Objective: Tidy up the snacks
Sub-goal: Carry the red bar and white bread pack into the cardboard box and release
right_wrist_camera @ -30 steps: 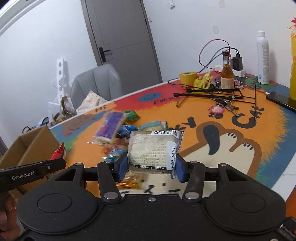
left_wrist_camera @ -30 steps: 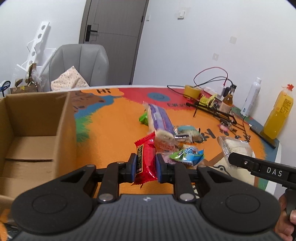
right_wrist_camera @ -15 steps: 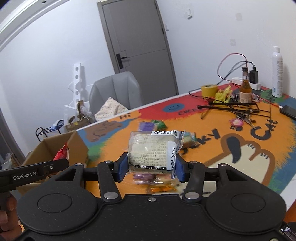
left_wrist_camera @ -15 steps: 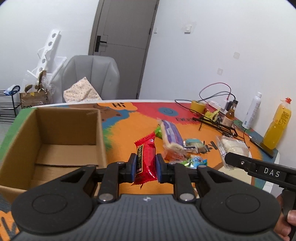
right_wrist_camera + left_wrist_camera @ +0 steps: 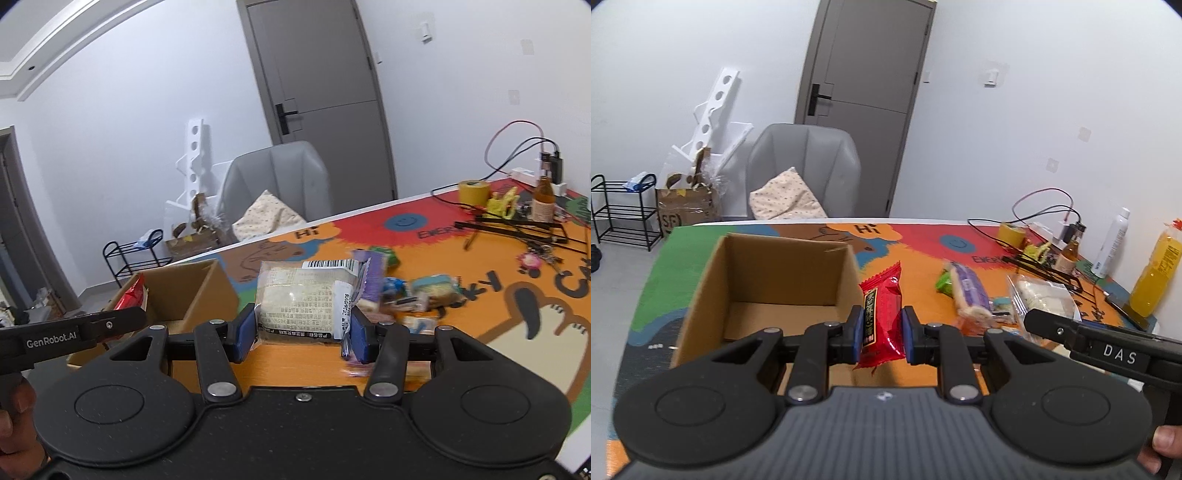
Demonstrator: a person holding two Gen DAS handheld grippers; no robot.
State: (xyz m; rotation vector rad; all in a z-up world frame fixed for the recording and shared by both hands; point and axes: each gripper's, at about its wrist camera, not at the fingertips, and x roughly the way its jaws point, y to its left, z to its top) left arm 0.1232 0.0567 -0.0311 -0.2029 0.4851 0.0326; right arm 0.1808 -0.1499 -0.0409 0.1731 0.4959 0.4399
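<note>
Pinching a thin red snack packet (image 5: pixel 882 314) at mid-body, the left gripper (image 5: pixel 879 334) hangs beside the open cardboard box (image 5: pixel 775 280); light, crinkly, likely slippery. The right gripper (image 5: pixel 303 332), fingers half-spread, clamps a soft clear-wrapped bun pack (image 5: pixel 306 301) above the table (image 5: pixel 480 295). Box walls leave ample room.

I count: one cardboard box (image 5: pixel 783 273), one grey chair (image 5: pixel 803 170), two held snack packets, three bottles far right, one tape roll (image 5: pixel 1011 233).

box (image 5: pixel 775 280): brown cardboard, matt
red packet (image 5: pixel 882 314): shiny plastic
clear packet (image 5: pixel 303 306): shiny see-through plastic
chair (image 5: pixel 803 170): smooth grey
</note>
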